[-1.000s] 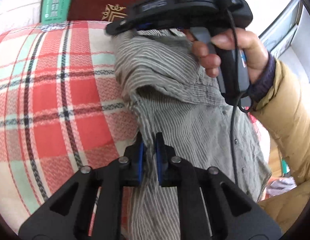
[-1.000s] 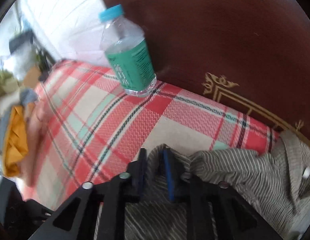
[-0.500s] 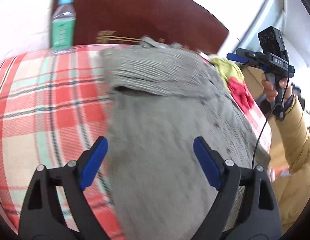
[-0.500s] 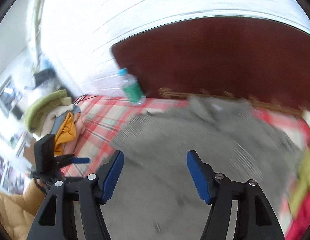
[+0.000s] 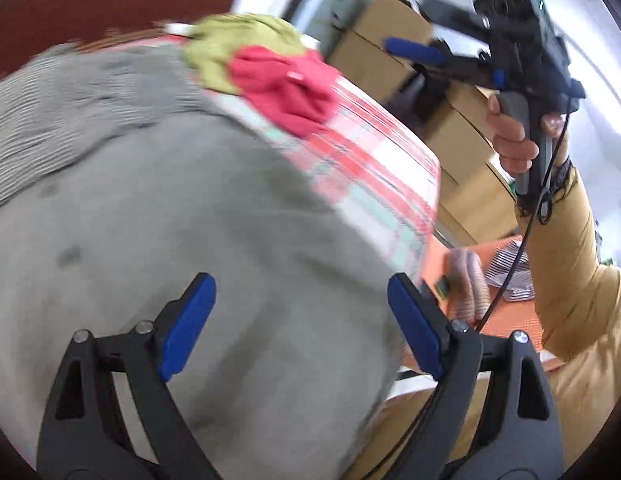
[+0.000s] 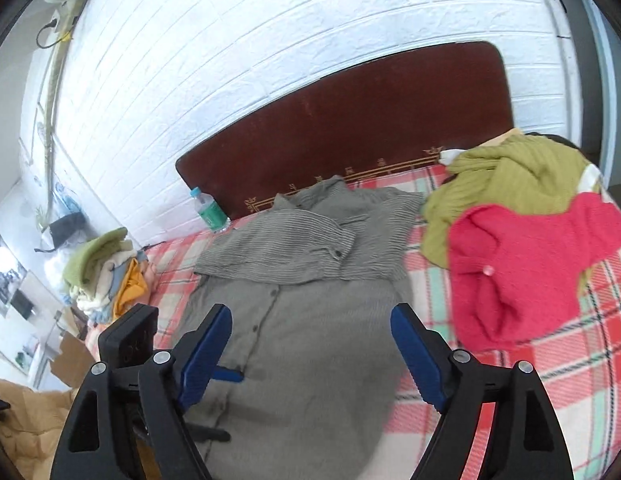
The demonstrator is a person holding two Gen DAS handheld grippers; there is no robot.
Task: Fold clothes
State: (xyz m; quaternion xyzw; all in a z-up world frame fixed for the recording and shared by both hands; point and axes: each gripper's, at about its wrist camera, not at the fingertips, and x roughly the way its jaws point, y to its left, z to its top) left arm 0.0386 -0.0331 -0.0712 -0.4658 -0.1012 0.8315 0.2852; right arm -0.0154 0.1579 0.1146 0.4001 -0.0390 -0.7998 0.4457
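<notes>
Both the left gripper [image 5: 301,320] and right gripper [image 6: 311,354] hang with jaws wide apart, gripping nothing, above the grey striped shirt [image 6: 306,280]. The shirt lies on the plaid bed [image 6: 550,368], sleeves folded across its chest, beside a red sweater [image 6: 526,268] and green garment [image 6: 506,176].
</notes>
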